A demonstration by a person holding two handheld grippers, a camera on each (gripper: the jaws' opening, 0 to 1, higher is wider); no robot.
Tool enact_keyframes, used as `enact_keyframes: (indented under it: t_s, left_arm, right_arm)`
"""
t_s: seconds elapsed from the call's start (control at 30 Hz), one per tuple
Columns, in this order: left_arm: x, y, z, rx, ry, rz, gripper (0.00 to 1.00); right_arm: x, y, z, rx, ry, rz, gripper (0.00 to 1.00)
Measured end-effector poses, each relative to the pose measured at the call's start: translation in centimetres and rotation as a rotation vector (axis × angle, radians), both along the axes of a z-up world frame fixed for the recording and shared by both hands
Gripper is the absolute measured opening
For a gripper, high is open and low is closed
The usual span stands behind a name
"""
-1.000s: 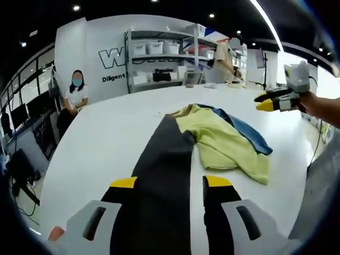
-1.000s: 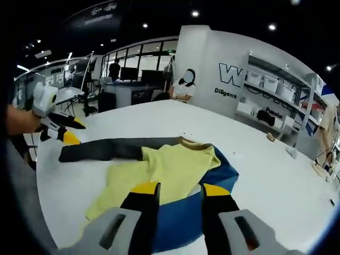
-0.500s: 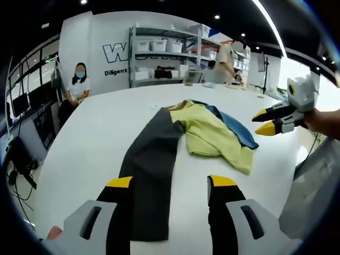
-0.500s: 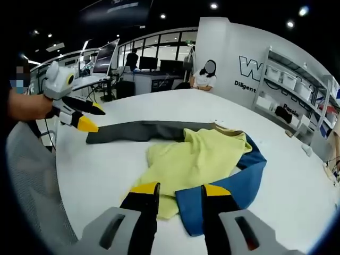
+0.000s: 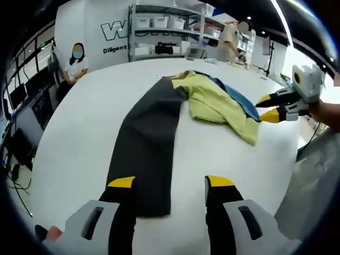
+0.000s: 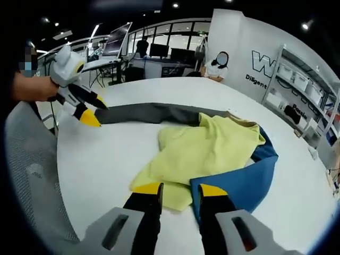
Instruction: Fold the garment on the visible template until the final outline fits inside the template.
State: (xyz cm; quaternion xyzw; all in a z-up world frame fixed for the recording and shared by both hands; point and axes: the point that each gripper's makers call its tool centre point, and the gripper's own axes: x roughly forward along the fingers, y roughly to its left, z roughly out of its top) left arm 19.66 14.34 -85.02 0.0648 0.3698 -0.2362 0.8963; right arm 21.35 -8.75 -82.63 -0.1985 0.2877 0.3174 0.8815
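- Left gripper view: the left tool (image 5: 166, 183), jaws spread and empty, hangs over the end of the garment's dark sleeve (image 5: 143, 143), which runs straight away along the table (image 5: 69, 133).
- Right gripper view: the right tool (image 6: 179, 189), jaws narrowly apart and empty, sits at the garment (image 6: 212, 154), at its yellow-blue hem.

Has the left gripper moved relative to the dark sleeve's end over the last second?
Yes. The left gripper has drawn back along the dark sleeve; its jaws now straddle the sleeve's end.
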Motion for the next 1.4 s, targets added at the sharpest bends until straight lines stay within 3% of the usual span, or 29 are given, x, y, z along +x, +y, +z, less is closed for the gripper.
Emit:
enact_keyframes:
  t_s: [0.13,0.37,0.83,0.97,1.23,1.4]
  left_arm:
    - [-0.6,0.4,-1.2,0.031,0.058,-0.002,0.44]
    - [-0.4,0.9,-1.1,0.045,0.047,0.006,0.37]
    - [-0.4,0.8,-1.2,0.054,0.04,-0.003,0.39]
    - [-0.3,0.8,-1.2,0.053,0.038,-0.002,0.39]
    - [-0.3,1.0,-1.2,0.066,0.034,-0.005,0.37]
    - [-0.3,1.1,-1.2,0.068,0.035,-0.005,0.35]
  right_arm:
    - [0.6,-0.5,-1.2,-0.03,0.027,-0.001,0.2]
    - [1.5,-0.3,-2.3,-0.041,0.04,-0.004,0.17]
    - [2.5,-1.2,-3.6,-0.102,0.037,0.001,0.06]
    - [2.3,-1.5,-3.5,-0.102,0.036,0.004,0.0]
    - [2.2,-2.1,-3.1,-0.09,0.044,-0.004,0.0]
    - [2.4,-2.4,-0.4,-0.039,0.004,-0.028,0.0]
